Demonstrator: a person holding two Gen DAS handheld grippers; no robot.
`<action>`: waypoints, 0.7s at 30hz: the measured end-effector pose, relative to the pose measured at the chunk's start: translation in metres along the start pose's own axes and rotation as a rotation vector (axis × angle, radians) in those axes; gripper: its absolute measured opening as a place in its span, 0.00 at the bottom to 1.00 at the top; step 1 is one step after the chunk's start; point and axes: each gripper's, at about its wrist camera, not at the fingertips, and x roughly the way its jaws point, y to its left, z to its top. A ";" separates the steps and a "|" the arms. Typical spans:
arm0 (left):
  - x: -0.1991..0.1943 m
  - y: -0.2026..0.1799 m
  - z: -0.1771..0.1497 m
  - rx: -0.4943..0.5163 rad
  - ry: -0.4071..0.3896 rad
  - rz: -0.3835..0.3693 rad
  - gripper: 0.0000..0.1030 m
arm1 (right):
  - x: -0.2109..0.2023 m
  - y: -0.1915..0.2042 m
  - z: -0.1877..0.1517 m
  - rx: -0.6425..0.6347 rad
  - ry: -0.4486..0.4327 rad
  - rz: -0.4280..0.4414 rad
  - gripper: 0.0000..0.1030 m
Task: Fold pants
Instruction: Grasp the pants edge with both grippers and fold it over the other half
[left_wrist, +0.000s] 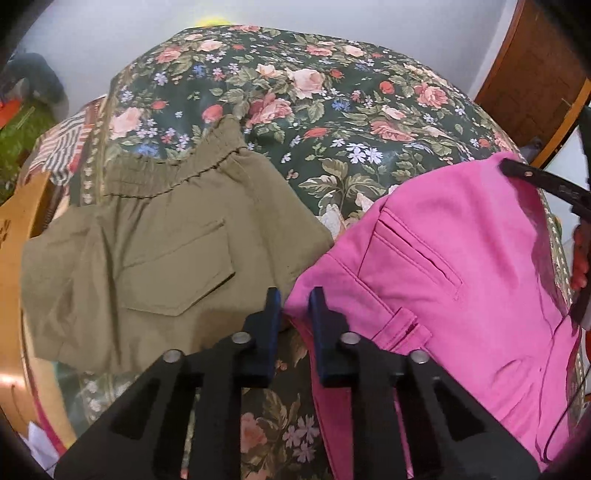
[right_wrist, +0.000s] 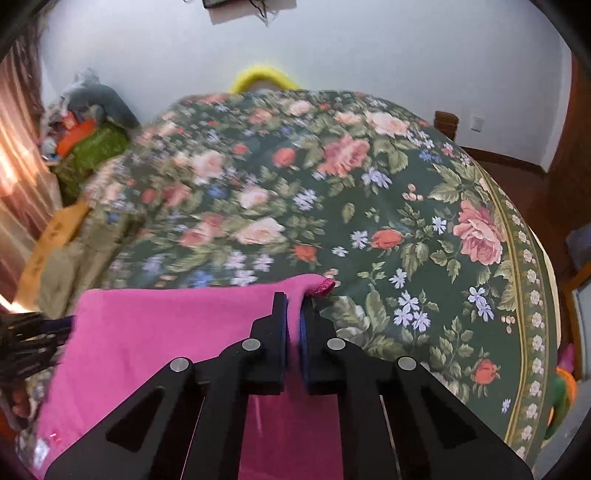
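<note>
Soft, even indoor light fills both fisheye views, with dark rounded corners and edges that bow outward. In the left wrist view, a bright glare patch sits at 8 o'clock and the floral bedspread (left_wrist: 332, 122) is fairly sharp. In the right wrist view, warm light glows at 9 o'clock and motion blur smears the bedspread's left half.

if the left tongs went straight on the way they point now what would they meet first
Probably the pink pants: their near edge lies just ahead of the left tongs, beside the olive pants. The gap between the two garments is narrow and depth is unclear, so the floral bedspread could come first.
</note>
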 end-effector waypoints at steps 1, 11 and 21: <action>-0.004 0.002 0.001 -0.011 0.004 -0.017 0.05 | -0.007 0.001 0.001 -0.005 -0.013 -0.003 0.05; -0.095 -0.013 0.022 0.009 -0.157 0.018 0.04 | -0.099 0.010 0.022 -0.030 -0.174 -0.006 0.04; -0.165 -0.052 -0.009 0.121 -0.252 0.069 0.04 | -0.178 0.023 -0.013 -0.041 -0.257 0.008 0.04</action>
